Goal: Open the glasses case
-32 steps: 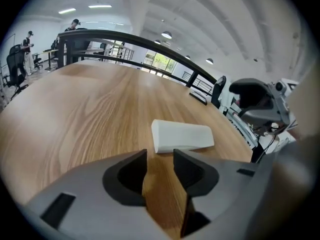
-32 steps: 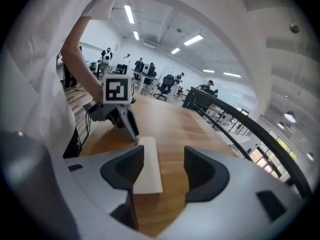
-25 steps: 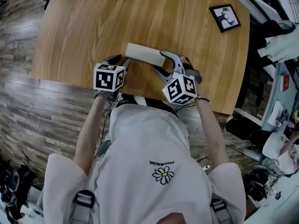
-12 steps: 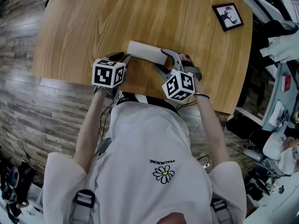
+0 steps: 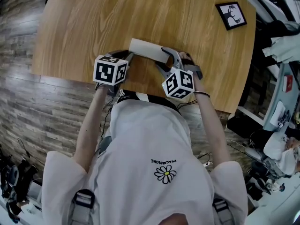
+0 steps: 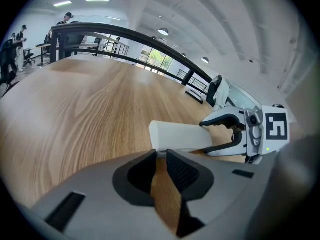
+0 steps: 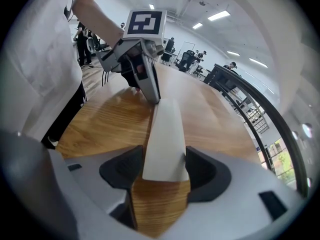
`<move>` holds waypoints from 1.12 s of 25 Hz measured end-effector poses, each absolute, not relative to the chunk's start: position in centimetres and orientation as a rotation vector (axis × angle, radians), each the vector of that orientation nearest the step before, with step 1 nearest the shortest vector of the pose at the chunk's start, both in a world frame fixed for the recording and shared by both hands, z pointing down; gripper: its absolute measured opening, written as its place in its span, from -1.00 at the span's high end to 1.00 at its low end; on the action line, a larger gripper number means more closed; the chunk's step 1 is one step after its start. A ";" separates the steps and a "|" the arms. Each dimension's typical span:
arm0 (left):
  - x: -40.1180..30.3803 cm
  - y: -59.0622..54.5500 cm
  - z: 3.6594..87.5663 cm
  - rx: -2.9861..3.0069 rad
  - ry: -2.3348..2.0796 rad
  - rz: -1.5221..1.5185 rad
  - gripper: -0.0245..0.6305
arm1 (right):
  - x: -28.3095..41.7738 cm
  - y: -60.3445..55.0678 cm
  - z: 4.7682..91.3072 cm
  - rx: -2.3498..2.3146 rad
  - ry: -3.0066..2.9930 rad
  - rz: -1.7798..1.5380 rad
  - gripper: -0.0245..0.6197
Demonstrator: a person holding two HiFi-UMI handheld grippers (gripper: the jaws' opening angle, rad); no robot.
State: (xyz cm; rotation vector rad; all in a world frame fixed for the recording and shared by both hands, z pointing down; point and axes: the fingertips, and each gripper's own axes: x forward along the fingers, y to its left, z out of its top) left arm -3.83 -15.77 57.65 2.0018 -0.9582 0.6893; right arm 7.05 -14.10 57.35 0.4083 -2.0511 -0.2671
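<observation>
Here, one white glasses case [image 5: 146,49] is laid near the front edge of the table [image 5: 117,18]. Its right end is straddled by the wide-open right gripper [image 5: 164,60]. Its left corner is met at the tips by the left gripper [image 5: 130,55], jaws closing. Both are angled downward.

We take this for a large open-plan office or lab hall: strip lights [image 6: 97,0] on a high white ceiling [image 6: 200,19], people [image 6: 10,51] near desks and office chairs [image 7: 189,59], windows [image 6: 159,59], a plank floor [image 5: 33,111] and cables [image 5: 234,146] beside our wooden table [image 5: 117,18].
</observation>
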 end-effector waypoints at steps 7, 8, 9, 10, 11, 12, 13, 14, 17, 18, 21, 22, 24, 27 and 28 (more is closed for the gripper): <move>-4.0 -15.8 57.6 2.071 -0.906 0.717 0.73 | 6.9 -14.5 57.4 0.434 -2.051 -0.260 0.13; -3.9 -15.8 57.7 2.076 -0.903 0.724 0.73 | 7.0 -14.5 57.4 0.435 -2.055 -0.252 0.13; -3.9 -15.8 57.7 2.077 -0.900 0.727 0.73 | 7.0 -14.5 57.4 0.435 -2.057 -0.247 0.13; -3.8 -15.8 57.7 2.076 -0.898 0.728 0.73 | 7.1 -14.5 57.3 0.436 -2.058 -0.242 0.13; -3.8 -15.8 57.7 2.075 -0.896 0.729 0.73 | 7.1 -14.5 57.3 0.437 -2.061 -0.234 0.13; -3.8 -15.8 57.7 2.075 -0.895 0.730 0.73 | 7.1 -14.5 57.3 0.440 -2.067 -0.220 0.13; -3.7 -15.8 57.7 2.078 -0.896 0.733 0.73 | 7.1 -14.6 57.2 0.445 -2.074 -0.199 0.13; -3.7 -15.8 57.7 2.083 -0.901 0.737 0.73 | 7.2 -14.7 57.1 0.449 -2.083 -0.175 0.13; -3.7 -15.8 57.6 2.111 -0.920 0.759 0.74 | 7.2 -14.9 57.0 0.439 -2.095 -0.115 0.14; -3.7 -15.8 57.7 2.116 -0.924 0.763 0.74 | 7.2 -14.9 57.0 0.433 -2.095 -0.103 0.14; -3.7 -15.9 57.7 2.113 -0.923 0.759 0.74 | 7.2 -15.0 57.0 0.422 -2.100 -0.071 0.14; -3.7 -15.9 57.7 2.112 -0.921 0.758 0.74 | 7.2 -15.1 56.9 0.419 -2.102 -0.059 0.14; -3.8 -15.9 57.7 2.114 -0.916 0.760 0.74 | 7.1 -15.2 56.8 0.414 -2.110 -0.017 0.14; -3.8 -15.9 57.7 2.122 -0.913 0.768 0.75 | 7.1 -15.5 56.3 0.393 -2.120 0.089 0.15; -3.8 -15.9 57.7 2.123 -0.914 0.769 0.75 | 7.1 -15.6 56.2 0.377 -2.119 0.116 0.15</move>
